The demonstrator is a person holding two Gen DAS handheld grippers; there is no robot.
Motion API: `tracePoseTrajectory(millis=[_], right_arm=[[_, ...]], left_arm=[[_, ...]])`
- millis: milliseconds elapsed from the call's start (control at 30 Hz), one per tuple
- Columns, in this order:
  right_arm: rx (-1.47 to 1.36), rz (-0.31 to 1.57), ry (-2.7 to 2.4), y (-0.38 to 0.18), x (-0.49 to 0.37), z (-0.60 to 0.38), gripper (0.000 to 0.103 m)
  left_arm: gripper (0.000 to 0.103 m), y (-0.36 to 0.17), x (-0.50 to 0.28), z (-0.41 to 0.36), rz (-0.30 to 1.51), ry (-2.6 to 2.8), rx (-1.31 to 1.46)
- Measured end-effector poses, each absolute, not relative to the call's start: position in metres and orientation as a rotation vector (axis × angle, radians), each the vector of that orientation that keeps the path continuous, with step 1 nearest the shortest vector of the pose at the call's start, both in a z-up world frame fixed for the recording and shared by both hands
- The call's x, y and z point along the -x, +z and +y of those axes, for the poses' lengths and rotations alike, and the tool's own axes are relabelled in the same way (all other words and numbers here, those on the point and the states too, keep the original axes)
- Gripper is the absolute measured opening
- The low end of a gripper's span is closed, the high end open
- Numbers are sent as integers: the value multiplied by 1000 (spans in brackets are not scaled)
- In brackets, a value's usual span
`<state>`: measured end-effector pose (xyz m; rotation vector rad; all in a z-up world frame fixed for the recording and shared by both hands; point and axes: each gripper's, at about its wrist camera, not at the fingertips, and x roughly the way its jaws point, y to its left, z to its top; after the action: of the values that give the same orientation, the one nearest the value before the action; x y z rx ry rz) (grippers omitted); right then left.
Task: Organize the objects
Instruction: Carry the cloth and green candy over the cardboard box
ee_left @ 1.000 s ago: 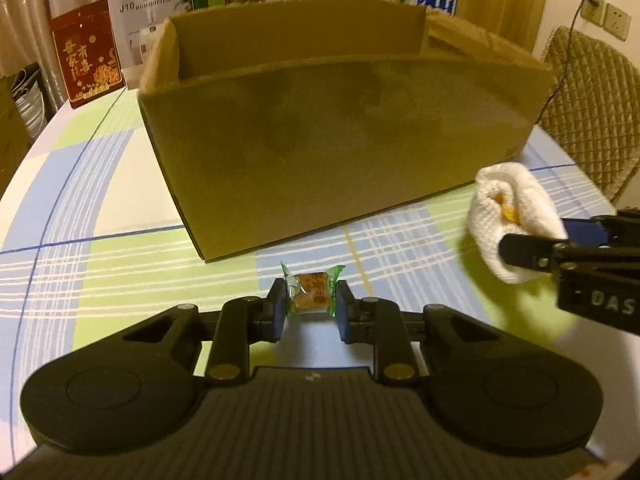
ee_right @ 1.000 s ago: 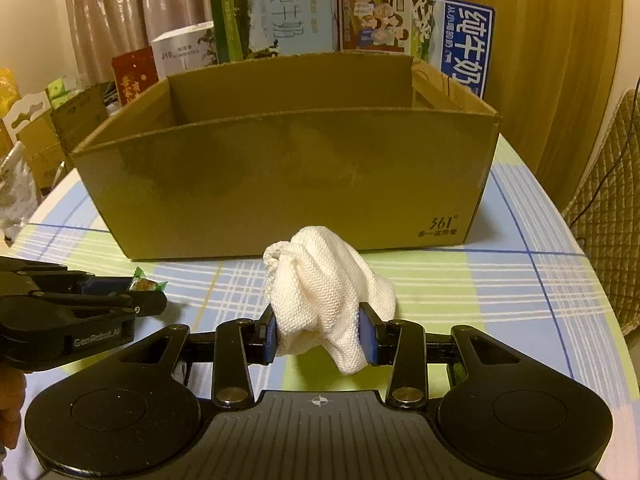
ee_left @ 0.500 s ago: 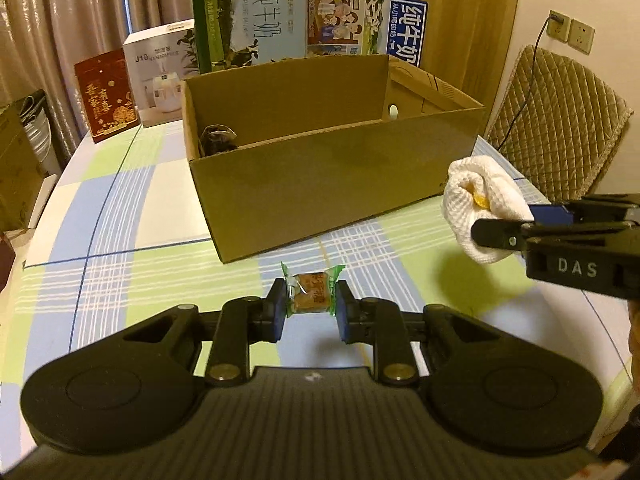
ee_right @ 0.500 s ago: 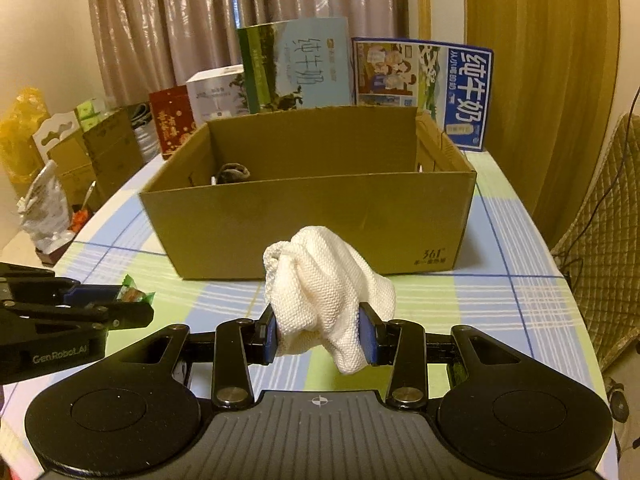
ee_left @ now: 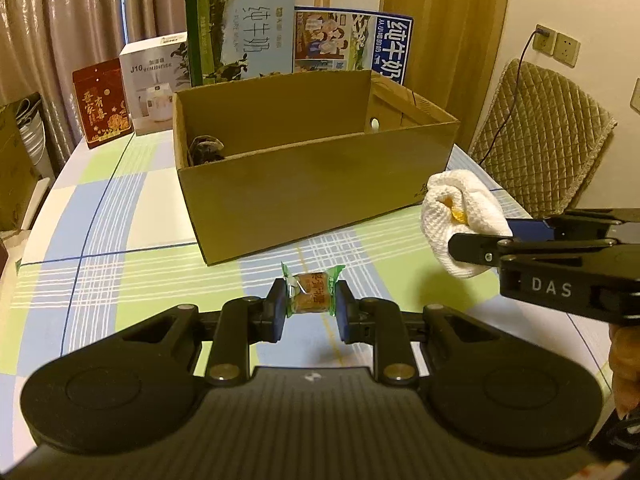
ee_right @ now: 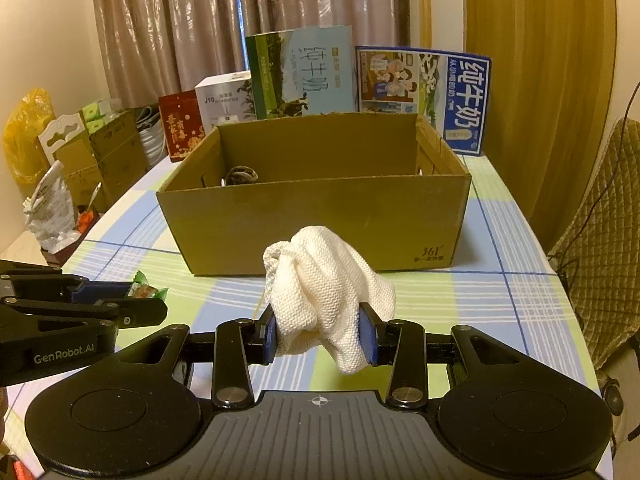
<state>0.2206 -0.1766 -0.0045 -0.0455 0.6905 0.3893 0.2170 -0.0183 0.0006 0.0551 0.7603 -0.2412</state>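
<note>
Both your grippers are loaded: left gripper clamps the wrapped candy, right gripper squeezes the white cloth, facing the cardboard box.

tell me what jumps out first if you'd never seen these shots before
The big open cardboard box fills the middle of the checked table, with something small and dark in its back left corner. In front of it both grippers are loaded: the right gripper is shut on a bunched white cloth, and the left gripper pinches a small green-wrapped snack. Bright milk cartons stand behind the box.
</note>
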Motion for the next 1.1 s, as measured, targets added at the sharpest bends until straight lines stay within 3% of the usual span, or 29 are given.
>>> tracePoseTrajectory(millis=[633, 1100], right_arm=[[44, 553, 262, 29, -241, -183, 37], [-61, 448, 238, 68, -316, -167, 37]], left_arm=[[20, 39, -228, -20, 607, -202, -134], [20, 65, -307, -22, 554, -171, -109]])
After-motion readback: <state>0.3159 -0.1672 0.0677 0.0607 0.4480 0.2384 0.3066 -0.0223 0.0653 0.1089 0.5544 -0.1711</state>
